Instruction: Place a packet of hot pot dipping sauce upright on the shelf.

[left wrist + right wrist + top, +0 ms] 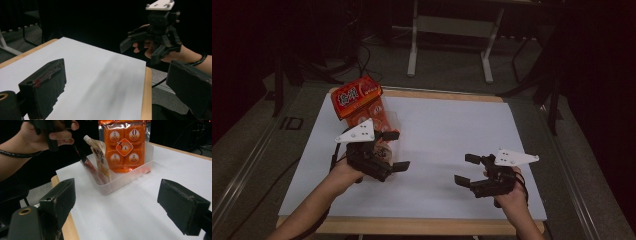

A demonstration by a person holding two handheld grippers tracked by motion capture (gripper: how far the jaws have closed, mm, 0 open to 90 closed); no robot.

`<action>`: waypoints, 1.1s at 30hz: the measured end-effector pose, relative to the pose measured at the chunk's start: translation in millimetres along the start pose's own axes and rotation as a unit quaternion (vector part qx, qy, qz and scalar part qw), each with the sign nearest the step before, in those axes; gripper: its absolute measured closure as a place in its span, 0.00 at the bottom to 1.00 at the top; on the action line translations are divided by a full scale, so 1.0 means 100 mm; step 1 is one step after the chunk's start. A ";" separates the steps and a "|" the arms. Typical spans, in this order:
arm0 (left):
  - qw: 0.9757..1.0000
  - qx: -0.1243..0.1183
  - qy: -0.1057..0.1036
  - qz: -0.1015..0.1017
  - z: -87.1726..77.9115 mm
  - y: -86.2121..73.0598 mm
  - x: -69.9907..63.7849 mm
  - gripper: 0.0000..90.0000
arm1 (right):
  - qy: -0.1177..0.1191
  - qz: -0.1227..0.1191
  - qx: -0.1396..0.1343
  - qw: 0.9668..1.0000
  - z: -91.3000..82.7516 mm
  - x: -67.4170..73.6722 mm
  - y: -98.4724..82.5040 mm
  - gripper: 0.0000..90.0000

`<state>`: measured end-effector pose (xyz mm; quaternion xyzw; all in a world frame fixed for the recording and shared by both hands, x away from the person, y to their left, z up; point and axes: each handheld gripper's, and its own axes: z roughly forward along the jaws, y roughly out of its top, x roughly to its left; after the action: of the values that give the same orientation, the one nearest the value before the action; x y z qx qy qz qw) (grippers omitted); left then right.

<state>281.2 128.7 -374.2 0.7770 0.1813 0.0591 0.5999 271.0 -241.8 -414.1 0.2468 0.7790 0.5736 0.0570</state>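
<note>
Dim room, bright white sheet (447, 145) (soft focus, black surroundings).

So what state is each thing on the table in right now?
Left gripper: fingers open, empty.
Right gripper: fingers open, empty.
Clear tray: on the white sheet, holding packs.
Orange pack: upright in the tray.
Spouted pouch: leaning in the tray.

The orange snack pack (124, 146) shows "0" and "3" (other print unreadable); floor marking (291, 123) reads "ID".
</note>
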 end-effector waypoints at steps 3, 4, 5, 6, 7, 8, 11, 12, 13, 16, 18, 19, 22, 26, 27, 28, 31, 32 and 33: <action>1.000 0.004 -0.009 0.009 0.05 -0.01 -0.13 0.04 | -0.001 -0.001 0.002 1.000 0.00 0.00 -0.01 0.16; 1.000 0.004 -0.009 0.009 0.05 -0.01 -0.13 0.04 | -0.001 -0.001 0.002 1.000 0.00 0.00 -0.01 0.16; 1.000 0.005 -0.012 0.012 0.08 -0.02 -0.19 0.04 | -0.003 -0.001 0.003 1.000 0.01 -0.01 -0.01 0.16; 1.000 0.005 -0.012 0.012 0.08 -0.02 -0.19 0.04 | -0.003 -0.001 0.003 1.000 0.01 -0.01 -0.01 0.16; 1.000 0.004 -0.022 0.011 0.10 -0.04 -0.24 0.04 | -0.005 -0.001 0.003 1.000 0.01 -0.01 -0.02 0.16; 1.000 0.004 -0.022 0.011 0.10 -0.04 -0.24 0.04 | -0.005 -0.001 0.003 1.000 0.01 -0.01 -0.02 0.16; 0.999 0.007 -0.034 0.013 0.15 -0.11 -0.30 0.04 | -0.008 -0.004 0.001 1.000 0.01 -0.01 -0.02 0.16; 0.999 0.007 -0.034 0.013 0.15 -0.11 -0.30 0.04 | -0.008 -0.004 0.001 1.000 0.01 -0.01 -0.02 0.16; 0.999 0.007 -0.035 0.012 0.17 -0.15 -0.33 0.04 | -0.009 -0.005 0.000 1.000 0.01 -0.01 -0.02 0.16; 0.999 0.010 -0.038 0.011 0.18 -0.19 -0.36 0.04 | -0.012 -0.006 0.001 1.000 0.01 -0.02 -0.03 0.16; 0.999 0.010 -0.043 0.013 0.20 -0.22 -0.39 0.04 | -0.013 -0.005 0.002 1.000 0.02 -0.03 -0.03 0.16; 0.999 0.012 -0.046 0.014 0.22 -0.26 -0.43 0.04 | -0.015 -0.005 0.004 1.000 0.02 -0.03 -0.04 0.16; 0.998 0.017 -0.051 0.017 0.24 -0.29 -0.46 0.04 | -0.015 -0.004 0.005 1.000 0.02 -0.04 -0.05 0.16; 0.998 0.018 -0.058 0.018 0.28 -0.38 -0.52 0.04 | -0.016 -0.006 0.007 1.000 0.03 -0.04 -0.06 0.16; 0.998 0.020 -0.056 0.024 0.29 -0.43 -0.54 0.04 | -0.017 -0.007 0.007 1.000 0.03 -0.04 -0.06 0.16; 0.998 0.020 -0.056 0.024 0.29 -0.43 -0.54 0.04 | -0.017 -0.007 0.007 1.000 0.03 -0.04 -0.06 0.16; 0.998 0.023 -0.057 0.024 0.32 -0.53 -0.54 0.04 | -0.016 -0.004 0.008 1.000 0.04 -0.05 -0.07 0.16; 0.998 0.023 -0.057 0.024 0.32 -0.53 -0.54 0.05 | -0.016 -0.004 0.008 1.000 0.04 -0.05 -0.07 0.16; 0.998 0.022 -0.056 0.022 0.33 -0.59 -0.54 0.05 | -0.016 -0.005 0.010 1.000 0.04 -0.05 -0.07 0.16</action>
<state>228.4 92.2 -432.3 0.7960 0.1320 0.0247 0.5902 274.8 -242.3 -423.0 0.2531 0.7846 0.5617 0.0699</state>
